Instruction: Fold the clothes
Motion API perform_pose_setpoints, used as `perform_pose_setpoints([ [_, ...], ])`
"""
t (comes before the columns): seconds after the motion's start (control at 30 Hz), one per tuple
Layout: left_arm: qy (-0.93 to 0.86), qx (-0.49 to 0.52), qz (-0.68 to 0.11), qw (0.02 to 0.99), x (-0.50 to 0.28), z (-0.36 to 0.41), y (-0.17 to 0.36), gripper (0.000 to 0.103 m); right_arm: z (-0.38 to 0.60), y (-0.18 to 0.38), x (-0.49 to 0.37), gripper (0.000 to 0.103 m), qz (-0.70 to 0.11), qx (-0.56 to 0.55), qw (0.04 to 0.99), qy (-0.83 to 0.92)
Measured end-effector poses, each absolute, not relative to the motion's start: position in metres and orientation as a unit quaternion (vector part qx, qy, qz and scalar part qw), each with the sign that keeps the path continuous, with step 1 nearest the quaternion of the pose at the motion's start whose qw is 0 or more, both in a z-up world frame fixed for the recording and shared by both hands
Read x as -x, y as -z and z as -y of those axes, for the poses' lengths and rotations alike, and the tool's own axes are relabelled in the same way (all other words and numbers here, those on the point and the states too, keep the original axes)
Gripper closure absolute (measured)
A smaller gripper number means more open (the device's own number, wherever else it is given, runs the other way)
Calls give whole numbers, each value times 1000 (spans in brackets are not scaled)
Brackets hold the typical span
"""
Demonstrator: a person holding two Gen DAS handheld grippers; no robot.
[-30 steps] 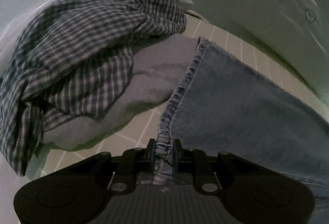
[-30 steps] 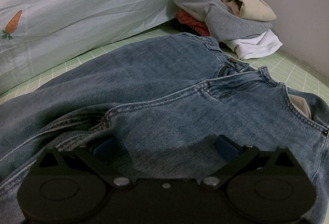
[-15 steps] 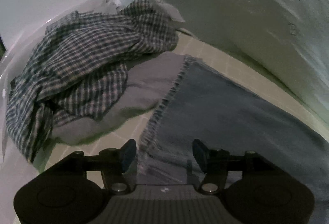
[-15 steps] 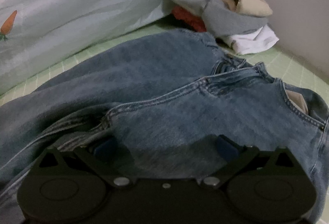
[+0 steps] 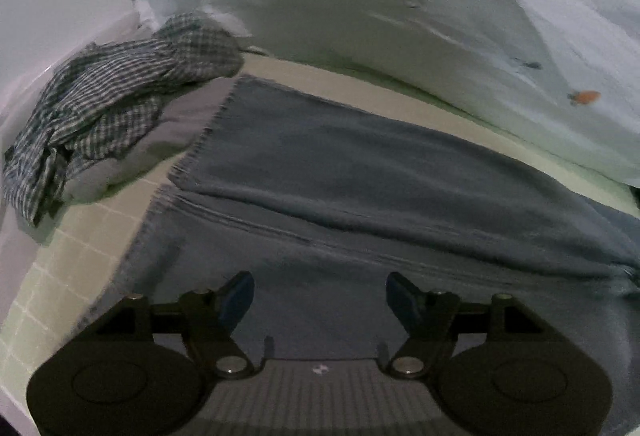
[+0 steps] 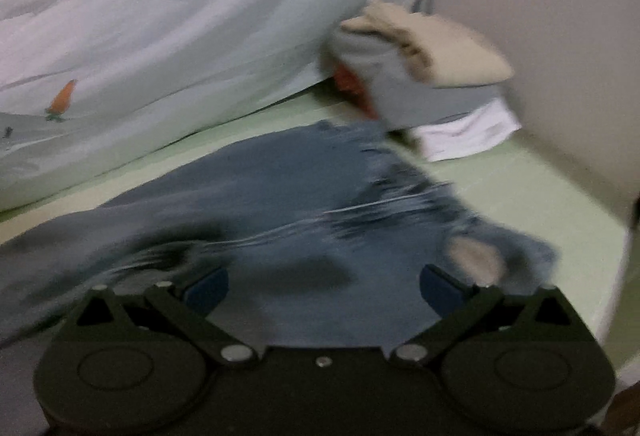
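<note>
While both grippers hang open, a pair of jeans (image 5: pixel 360 172) is shown lying flat on a green checked mat (image 5: pixel 60 260).

At far left, a crumpled plaid shirt (image 5: pixel 112 96) is seen beside the hems. The left gripper (image 5: pixel 320 292), holding nothing, is nearest the 2 stacked legs; their long axis runs rightward to the waistband, under the empty right gripper (image 6: pixel 324 288), with folded clothes (image 6: pixel 420 76) beyond.

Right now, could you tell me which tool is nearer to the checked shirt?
Left. The left tool is open over the leg end of the jeans, with the checked shirt just ahead to its left. The right tool is open over the waist end; no shirt in its view.
</note>
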State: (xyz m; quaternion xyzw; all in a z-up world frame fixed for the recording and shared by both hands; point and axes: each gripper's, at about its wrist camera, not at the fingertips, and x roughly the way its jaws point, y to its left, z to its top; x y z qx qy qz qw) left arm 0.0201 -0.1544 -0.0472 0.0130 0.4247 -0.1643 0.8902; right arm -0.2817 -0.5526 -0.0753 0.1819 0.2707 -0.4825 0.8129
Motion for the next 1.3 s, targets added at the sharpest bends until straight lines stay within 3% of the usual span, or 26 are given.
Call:
perform_pose_setpoints([
  [0.4, 150, -11, -441, 885, 105, 225, 51, 23, 626, 111, 391, 2, -304, -281, 763, 496],
  [0.57, 133, -7, -439, 889, 146, 248, 50, 22, 644, 133, 401, 1, -324, -318, 768, 452],
  [0.77, 98, 13, -450, 887, 183, 253, 55, 22, 640, 137, 390, 1, -347, -276, 797, 411],
  [1.03, 50, 65, -465, 882, 191, 229, 58, 21, 621, 142, 380, 0, -361, -212, 811, 408],
  [1.3, 4, 104, -473, 875, 142, 169, 62, 20, 610, 144, 382, 0, -345, -204, 812, 425],
])
